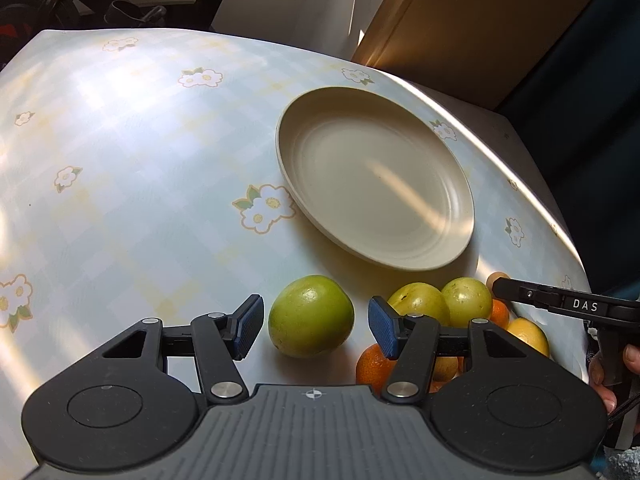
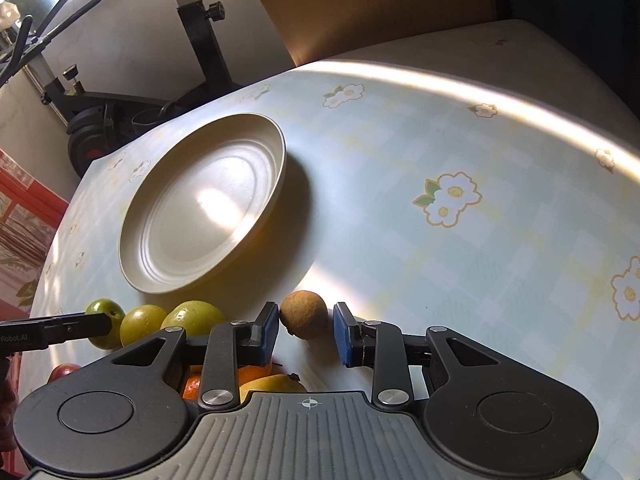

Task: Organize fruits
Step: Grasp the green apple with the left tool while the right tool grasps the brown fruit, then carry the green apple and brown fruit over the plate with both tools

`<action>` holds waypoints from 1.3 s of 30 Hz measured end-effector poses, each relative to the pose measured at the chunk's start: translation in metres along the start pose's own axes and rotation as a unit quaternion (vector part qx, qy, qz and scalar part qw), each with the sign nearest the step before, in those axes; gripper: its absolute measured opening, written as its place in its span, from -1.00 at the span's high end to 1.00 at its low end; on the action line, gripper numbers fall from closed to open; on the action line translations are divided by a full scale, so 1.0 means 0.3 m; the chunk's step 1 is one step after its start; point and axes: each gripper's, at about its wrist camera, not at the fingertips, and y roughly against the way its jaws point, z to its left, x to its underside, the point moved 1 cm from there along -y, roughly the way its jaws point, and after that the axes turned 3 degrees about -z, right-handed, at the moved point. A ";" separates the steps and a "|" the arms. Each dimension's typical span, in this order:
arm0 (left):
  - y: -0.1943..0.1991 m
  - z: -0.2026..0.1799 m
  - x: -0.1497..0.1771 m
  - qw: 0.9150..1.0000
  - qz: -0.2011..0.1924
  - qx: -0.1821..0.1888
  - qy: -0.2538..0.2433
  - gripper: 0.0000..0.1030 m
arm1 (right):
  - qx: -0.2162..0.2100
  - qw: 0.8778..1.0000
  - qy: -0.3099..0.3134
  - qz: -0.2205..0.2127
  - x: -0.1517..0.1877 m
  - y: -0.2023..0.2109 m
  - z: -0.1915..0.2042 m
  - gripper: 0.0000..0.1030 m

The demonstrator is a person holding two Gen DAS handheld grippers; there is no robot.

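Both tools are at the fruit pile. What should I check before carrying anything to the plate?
1. Right tool closed on the small brown round fruit: ok.
2. Left tool gripping the large green round fruit: not ok; the pads straddle it without pressing.
3. Beige round plate empty and ready to receive fruit: ok.
4. Brown fruit lifted off the floral tablecloth: cannot tell.
5. Bare cloth between brown fruit and plate, nothing in the way: ok.
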 end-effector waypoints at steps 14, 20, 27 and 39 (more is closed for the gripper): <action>0.027 0.021 0.013 1.000 -0.015 -0.003 0.013 0.03 | -0.006 1.000 0.014 -0.020 -0.009 0.051 0.012 0.53; 0.084 0.002 -0.016 0.999 -0.046 -0.012 -0.018 0.03 | 0.006 0.998 0.055 -0.036 -0.045 0.090 0.040 0.53; 0.121 -0.042 -0.103 0.995 -0.075 -0.019 -0.057 0.03 | -0.015 0.994 0.090 -0.058 -0.157 0.116 0.078 0.53; -0.076 -0.160 -0.354 0.992 -0.064 -0.009 -0.106 0.03 | -0.008 0.990 0.135 -0.048 -0.354 -0.069 0.151 0.53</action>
